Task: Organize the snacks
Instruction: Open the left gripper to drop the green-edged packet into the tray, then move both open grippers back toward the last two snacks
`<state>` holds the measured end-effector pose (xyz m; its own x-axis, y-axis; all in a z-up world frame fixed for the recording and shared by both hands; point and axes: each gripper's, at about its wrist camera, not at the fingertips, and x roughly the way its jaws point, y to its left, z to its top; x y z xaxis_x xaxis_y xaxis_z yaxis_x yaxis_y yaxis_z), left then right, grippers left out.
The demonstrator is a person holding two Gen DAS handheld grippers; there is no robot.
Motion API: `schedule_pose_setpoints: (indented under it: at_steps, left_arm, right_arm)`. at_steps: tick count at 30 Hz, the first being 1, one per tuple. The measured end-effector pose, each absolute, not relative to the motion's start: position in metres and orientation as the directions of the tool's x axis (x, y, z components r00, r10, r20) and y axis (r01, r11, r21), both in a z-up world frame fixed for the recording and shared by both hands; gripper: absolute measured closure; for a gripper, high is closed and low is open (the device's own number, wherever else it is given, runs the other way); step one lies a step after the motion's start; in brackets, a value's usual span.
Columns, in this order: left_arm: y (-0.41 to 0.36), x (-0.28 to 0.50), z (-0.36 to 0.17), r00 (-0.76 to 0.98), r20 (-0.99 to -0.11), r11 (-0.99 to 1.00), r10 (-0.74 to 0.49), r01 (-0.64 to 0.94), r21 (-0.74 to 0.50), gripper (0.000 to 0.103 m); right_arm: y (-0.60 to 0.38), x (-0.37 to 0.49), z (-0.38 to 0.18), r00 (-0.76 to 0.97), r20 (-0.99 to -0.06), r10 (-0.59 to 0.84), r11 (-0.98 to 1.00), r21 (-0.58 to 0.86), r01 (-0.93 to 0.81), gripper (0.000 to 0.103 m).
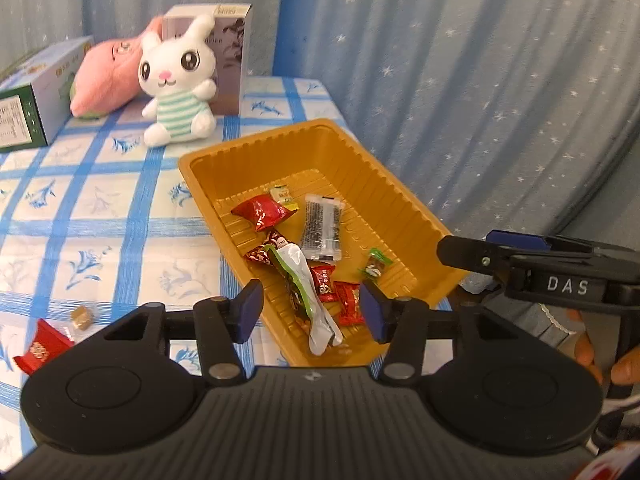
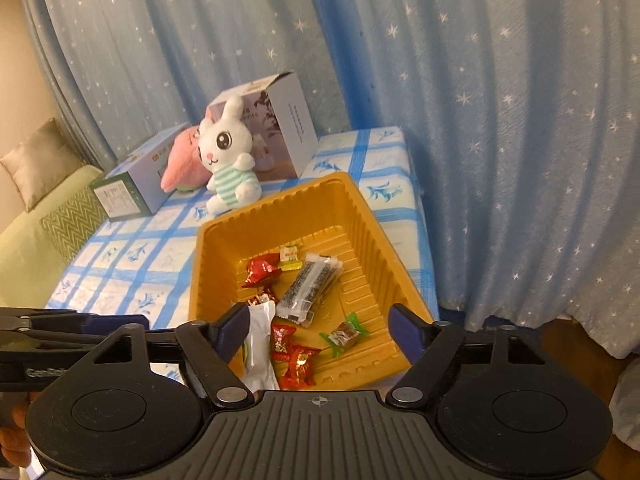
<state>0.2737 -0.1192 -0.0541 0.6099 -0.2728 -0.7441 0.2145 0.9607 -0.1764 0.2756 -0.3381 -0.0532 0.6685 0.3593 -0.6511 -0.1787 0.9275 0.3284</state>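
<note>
Left wrist view alone shows red packet [image 1: 40,350] and small brown candy [image 1: 82,317] lying on counter [image 1: 100,208] outside tray, left of it. Right wrist view alone shows green sofa [image 2: 36,236] and cushion [image 2: 38,160] beyond counter edge.

Behind tray: bunny toy [image 1: 178,84], pink plush [image 1: 108,80], two boxes [image 1: 34,96], star curtain [image 1: 480,80].

Orange tray [image 1: 404,196] holds red candies [image 1: 334,290], green-twist candy [image 1: 374,264], dark seed bar [image 1: 322,228], white wrapper [image 1: 308,288].

Left gripper [image 1: 310,310] fingers spread apart, empty, above tray's near end. Right gripper [image 2: 320,330] fingers likewise apart, empty.

Green box [image 1: 28,116] — cropped at frame edge
</note>
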Motion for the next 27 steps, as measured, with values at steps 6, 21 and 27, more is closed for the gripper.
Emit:
schedule_pose_setpoints:
  at_steps: [6,21,27]
  left_arm:
    - [-0.107,0.238,-0.04,0.63,-0.727,0.959,-0.273,0.235,-0.157,0.046]
    - [-0.062,0.153,-0.045,0.621,-0.756,0.976,-0.208,0.188,-0.114,0.045]
    - [-0.047,0.129,-0.056,0.602,-0.775,0.98,-0.192,0.165,-0.115,0.045]
  right_arm:
    - [-0.341,0.241,-0.042,0.673,-0.644,0.365,0.928,0.314,-0.203,0.023]
    - [-0.314,0.166,-0.048,0.587,-0.698,0.41,0.907,0.246,-0.341,0.023]
    - [-0.296,0.151,-0.058,0.545,-0.723,0.425,0.893,0.236,-0.384,0.023]
